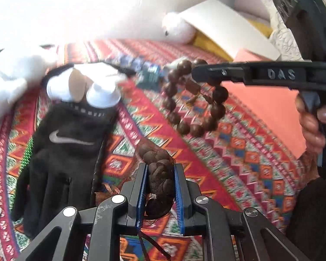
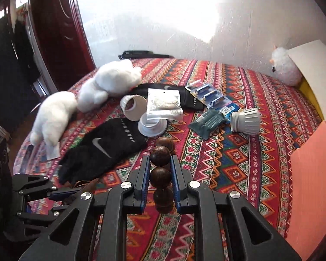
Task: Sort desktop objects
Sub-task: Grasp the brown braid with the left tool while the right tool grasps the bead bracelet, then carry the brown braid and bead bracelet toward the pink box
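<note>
My left gripper [image 1: 159, 168] is shut on a brown mesh pouch [image 1: 157, 152] stuffed with dark beads, held just above the patterned cloth [image 1: 239, 163]. My right gripper [image 2: 160, 159] is shut on a string of large brown wooden beads [image 2: 160, 155]. In the left wrist view that bead bracelet [image 1: 219, 93] hangs as a loop from the right gripper [image 1: 195, 71], clear of the cloth. The left gripper [image 2: 69, 198] shows at the lower left of the right wrist view with brown ribbon at its tips. A person's hand [image 1: 310, 126] holds the right gripper's handle.
A black glove [image 2: 102, 154] lies left of the grippers, with white cups [image 2: 151, 126], a clear packet [image 2: 163, 104] and battery packs [image 2: 208, 95] beyond. Two white plush toys [image 2: 110, 82] lie at the far left. An orange sheet [image 2: 315, 174] and a white-and-yellow box [image 2: 315, 69] stand on the right.
</note>
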{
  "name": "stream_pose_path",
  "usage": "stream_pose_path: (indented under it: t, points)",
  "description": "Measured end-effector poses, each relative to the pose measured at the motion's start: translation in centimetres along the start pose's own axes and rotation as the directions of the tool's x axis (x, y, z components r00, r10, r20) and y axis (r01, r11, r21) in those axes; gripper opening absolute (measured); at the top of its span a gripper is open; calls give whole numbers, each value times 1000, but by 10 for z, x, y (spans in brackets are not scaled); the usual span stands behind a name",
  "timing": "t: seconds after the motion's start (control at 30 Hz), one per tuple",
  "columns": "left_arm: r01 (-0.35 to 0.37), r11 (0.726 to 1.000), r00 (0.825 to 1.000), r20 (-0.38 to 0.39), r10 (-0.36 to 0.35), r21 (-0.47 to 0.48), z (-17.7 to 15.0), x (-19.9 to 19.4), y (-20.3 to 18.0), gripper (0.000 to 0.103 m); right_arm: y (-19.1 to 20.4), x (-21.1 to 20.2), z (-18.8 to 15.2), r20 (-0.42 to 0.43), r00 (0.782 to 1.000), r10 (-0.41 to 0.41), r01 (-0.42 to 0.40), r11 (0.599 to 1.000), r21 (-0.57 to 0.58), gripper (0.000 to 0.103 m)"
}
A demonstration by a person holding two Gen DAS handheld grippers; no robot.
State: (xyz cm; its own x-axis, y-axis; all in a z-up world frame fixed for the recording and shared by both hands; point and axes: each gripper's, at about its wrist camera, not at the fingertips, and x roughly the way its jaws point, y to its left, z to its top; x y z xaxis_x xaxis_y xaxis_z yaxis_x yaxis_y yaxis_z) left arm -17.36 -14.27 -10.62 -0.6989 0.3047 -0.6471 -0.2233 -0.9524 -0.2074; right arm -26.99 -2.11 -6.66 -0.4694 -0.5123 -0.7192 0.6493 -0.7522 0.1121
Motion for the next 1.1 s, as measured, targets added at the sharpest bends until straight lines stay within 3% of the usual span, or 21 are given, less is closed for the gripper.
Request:
stream_pose_path:
  t: [0.23,0.5,0.87,1.1]
  points:
    - [3,1000,999,32,-2,-14,-1,-34,-14,17,27,-71,-15,78,997,-8,9,1000,-17,19]
    - [21,999,995,93,-25,50,1,-73,-52,17,43,-145,-39,142,989,-31,35,999,-25,19]
    - [64,986,982,165,-90,156,16,-108,-131,17,40,-255,-86,241,963,-120,115,993,35,19]
    - [141,956,964,182,-191,257,42,-111,-201,17,20,-323,-127,277,934,-226,203,973,109,19]
